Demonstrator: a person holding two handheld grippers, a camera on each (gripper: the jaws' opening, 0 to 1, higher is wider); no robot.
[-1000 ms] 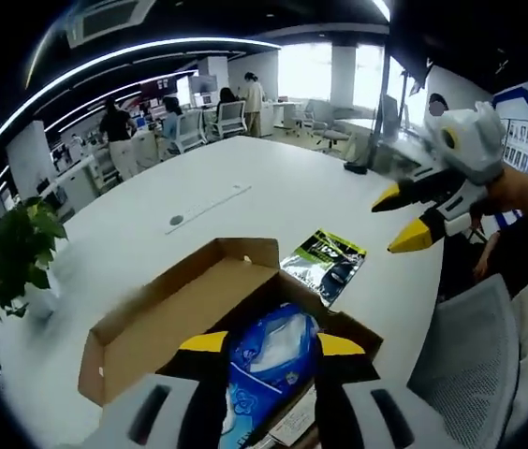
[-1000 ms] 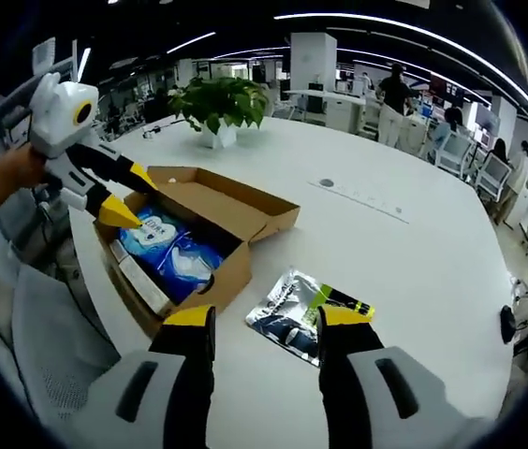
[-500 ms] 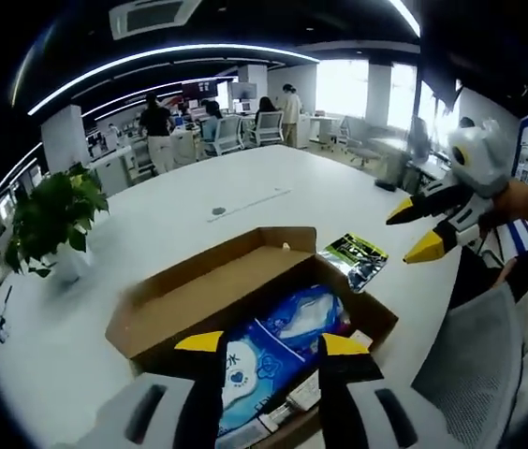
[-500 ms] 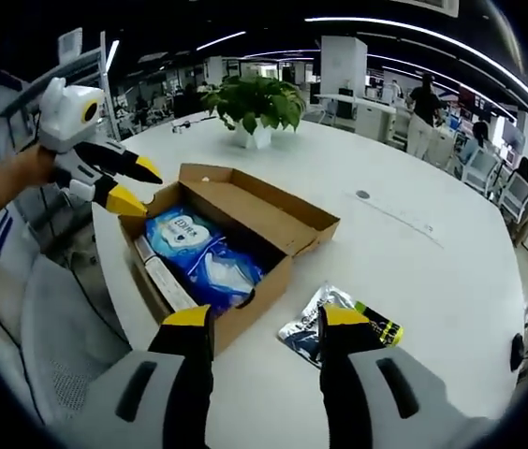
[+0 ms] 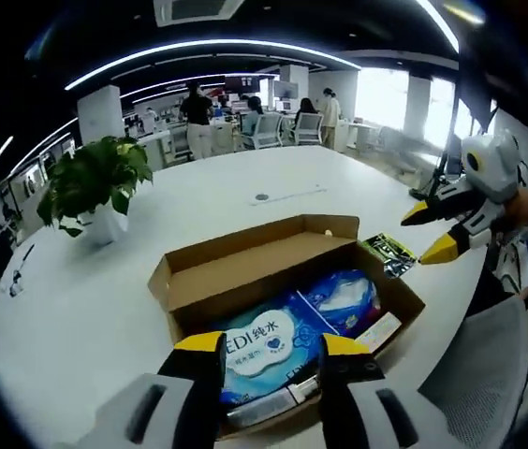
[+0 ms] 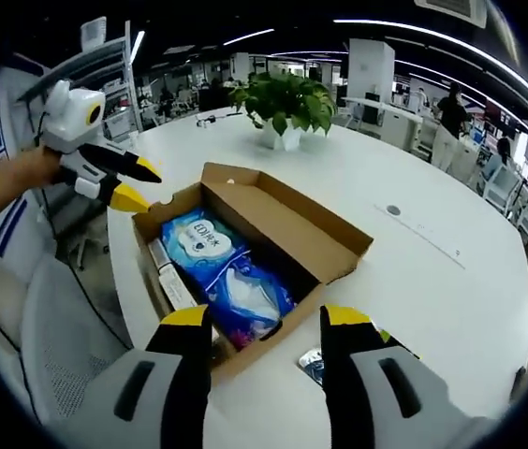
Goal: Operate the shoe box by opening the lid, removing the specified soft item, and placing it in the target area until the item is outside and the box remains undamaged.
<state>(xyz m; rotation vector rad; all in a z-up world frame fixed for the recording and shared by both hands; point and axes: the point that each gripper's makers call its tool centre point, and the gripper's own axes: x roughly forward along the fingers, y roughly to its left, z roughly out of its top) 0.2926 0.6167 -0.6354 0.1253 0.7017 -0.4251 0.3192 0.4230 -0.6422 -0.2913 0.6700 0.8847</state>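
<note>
Left tongs (image 5: 271, 342) — parted, holding nothing, yellow tips poised just above the near edge of the shoe box (image 5: 245, 267); seen in the right gripper view (image 6: 142, 184) at the box's far-left corner, close to the rim, contact unclear. Right tongs (image 6: 268, 320) — likewise parted and empty, tips over the box's near end; seen in the left gripper view (image 5: 437, 230) off the box's right side, apart from it.

Shoe box (image 6: 287, 220): brown cardboard, on the white worktop (image 5: 77, 299), lid (image 5: 245, 257) folded back and standing along the far long side. Inside, a blue soft pack (image 5: 262, 348) with white printed label, lying directly ahead of the left tongs; a second blue-and-white pack (image 5: 344, 293) beside it. Also in the right gripper view: soft pack (image 6: 198, 240), second pack (image 6: 250, 295).

Outside the box: dark foil packet (image 5: 392, 253) flat on the worktop, near the right tongs. Potted plant (image 5: 95, 182) well beyond, on the worktop.
</note>
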